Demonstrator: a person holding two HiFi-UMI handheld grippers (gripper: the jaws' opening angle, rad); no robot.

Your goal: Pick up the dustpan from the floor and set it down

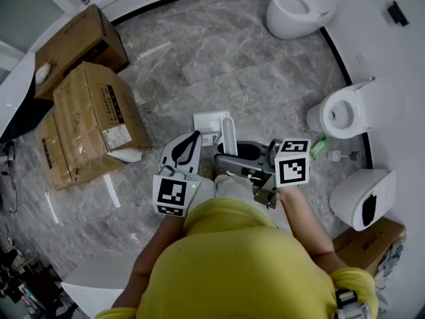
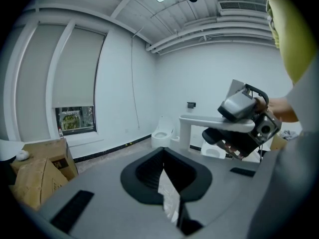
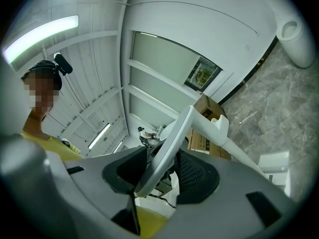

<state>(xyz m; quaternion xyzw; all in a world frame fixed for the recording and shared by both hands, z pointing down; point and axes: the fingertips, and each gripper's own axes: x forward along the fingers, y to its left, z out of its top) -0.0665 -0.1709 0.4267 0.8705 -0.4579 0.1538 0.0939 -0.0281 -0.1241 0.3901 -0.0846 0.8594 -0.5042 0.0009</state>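
Observation:
The white dustpan [image 1: 208,122] has a long white handle [image 1: 228,135]. My right gripper [image 1: 226,154] is shut on that handle. In the right gripper view the handle [image 3: 172,143] runs slantwise between the dark pads [image 3: 197,176], and its pole leads down to the pan [image 3: 273,163] near the marble floor. My left gripper [image 1: 189,142] hangs just left of the dustpan, shut with nothing in it; only a thin slit shows between its jaws [image 2: 168,183]. From the left gripper view, the right gripper [image 2: 244,126] holds the handle [image 2: 212,124] at about chest height.
Cardboard boxes [image 1: 93,111] are stacked at the left. White toilets [image 1: 299,8] [image 1: 352,110] and a white unit [image 1: 362,198] line the curved wall at the right. A small green item [image 1: 317,146] lies on the floor. Another box [image 1: 368,241] sits at lower right.

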